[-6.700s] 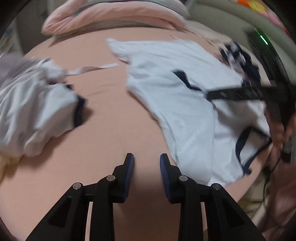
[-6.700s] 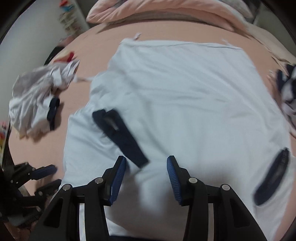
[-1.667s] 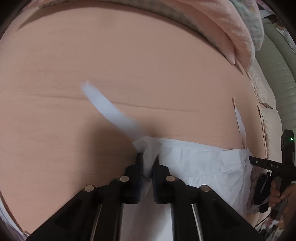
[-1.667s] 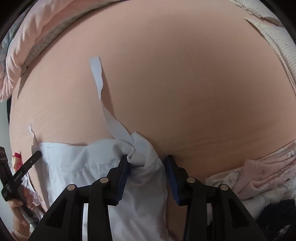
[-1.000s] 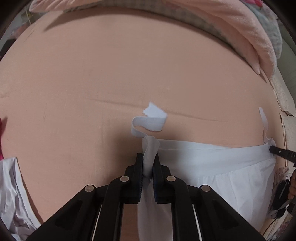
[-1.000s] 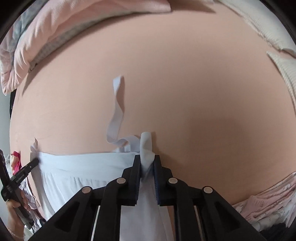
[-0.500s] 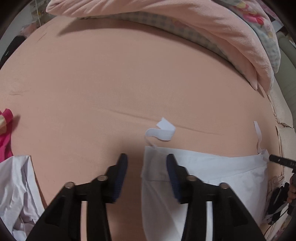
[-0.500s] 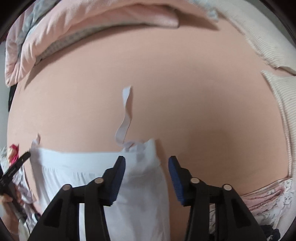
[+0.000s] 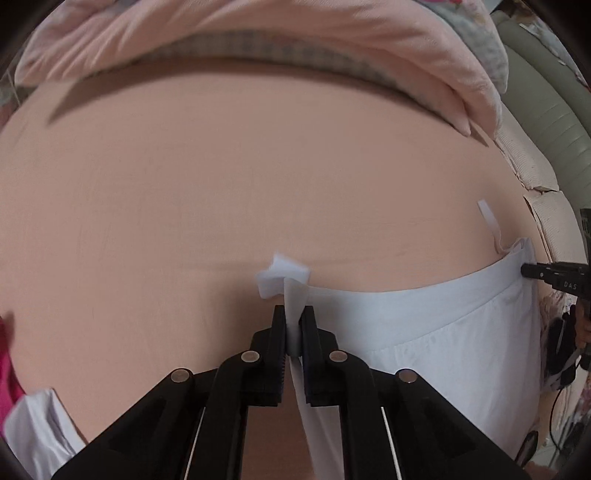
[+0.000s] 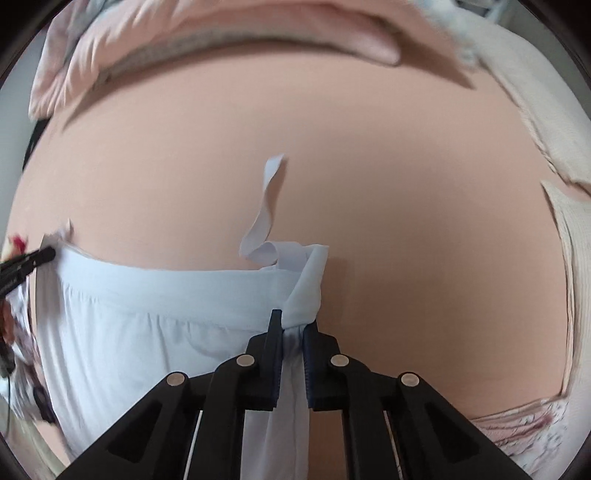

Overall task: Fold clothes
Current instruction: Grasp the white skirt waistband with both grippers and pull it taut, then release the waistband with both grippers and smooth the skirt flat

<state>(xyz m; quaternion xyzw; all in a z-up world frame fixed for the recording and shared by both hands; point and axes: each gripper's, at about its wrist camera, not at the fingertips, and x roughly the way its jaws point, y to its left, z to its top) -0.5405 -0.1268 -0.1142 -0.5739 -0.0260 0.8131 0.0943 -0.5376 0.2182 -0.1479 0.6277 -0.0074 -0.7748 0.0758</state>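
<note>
A white garment (image 9: 436, 332) lies on the peach bed sheet (image 9: 221, 192), its folded top edge running left to right. My left gripper (image 9: 293, 314) is shut on its left corner, where a short white strap (image 9: 280, 275) curls. My right gripper (image 10: 291, 325) is shut on the right corner of the same garment (image 10: 155, 325); a white strap (image 10: 264, 206) trails up from there. The right gripper also shows in the left wrist view (image 9: 554, 278) at the far corner. The left gripper shows in the right wrist view (image 10: 26, 264).
A pink duvet (image 9: 258, 33) is bunched along the far side of the bed. A crumpled white garment (image 9: 33, 432) and something pink (image 9: 7, 365) lie at the lower left. Cream and floral bedding (image 10: 554, 295) lies to the right.
Half a second ago both grippers were open over the garment's corners. Both have now shut on the corners and the cloth is pulled up between the fingers.
</note>
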